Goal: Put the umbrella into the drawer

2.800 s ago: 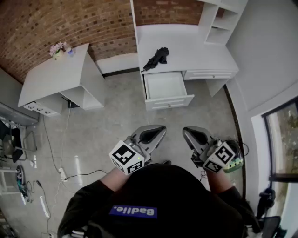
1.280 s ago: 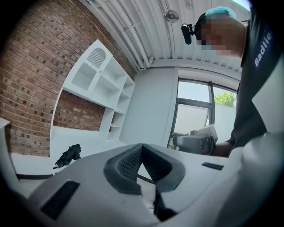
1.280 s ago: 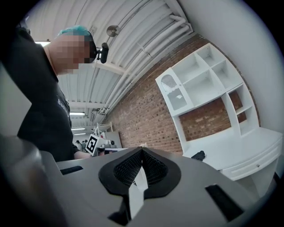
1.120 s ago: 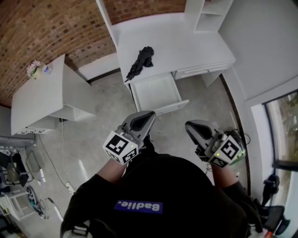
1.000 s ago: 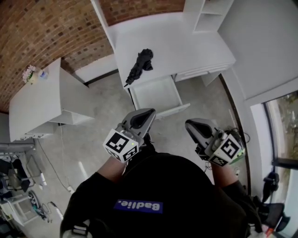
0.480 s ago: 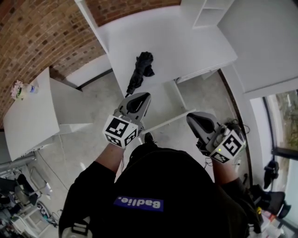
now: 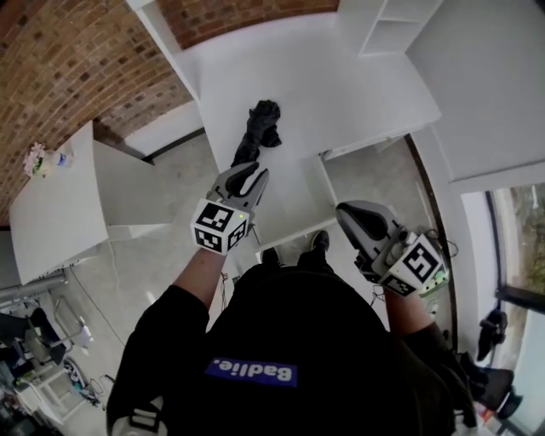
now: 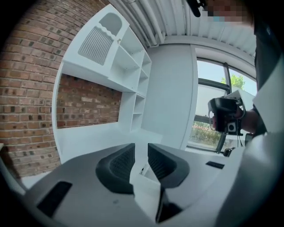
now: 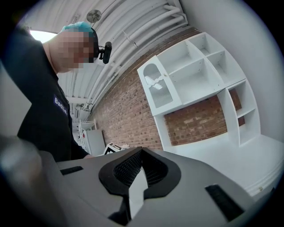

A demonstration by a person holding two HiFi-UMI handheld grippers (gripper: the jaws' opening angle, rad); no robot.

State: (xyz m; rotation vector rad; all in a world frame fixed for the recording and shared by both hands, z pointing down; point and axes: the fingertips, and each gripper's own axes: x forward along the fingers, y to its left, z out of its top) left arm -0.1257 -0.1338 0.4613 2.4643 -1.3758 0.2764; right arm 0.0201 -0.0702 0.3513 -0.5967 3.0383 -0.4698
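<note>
A folded black umbrella lies on the white desk, its thin end pointing toward me. Below the desk edge the white drawer stands pulled out, partly hidden by my left gripper. That gripper hovers just short of the umbrella's near end. Its jaws are opening, with a narrow gap in the left gripper view and nothing between them. My right gripper hangs to the right of the drawer. In the right gripper view its jaws meet, empty.
A white shelf unit rises at the desk's back right against a brick wall. A second white table with flowers stands at the left. A window is at the right.
The view has closed in on the desk. My left gripper has gone forward and down to just short of the umbrella's near end. The right gripper has come forward beside the drawer.
</note>
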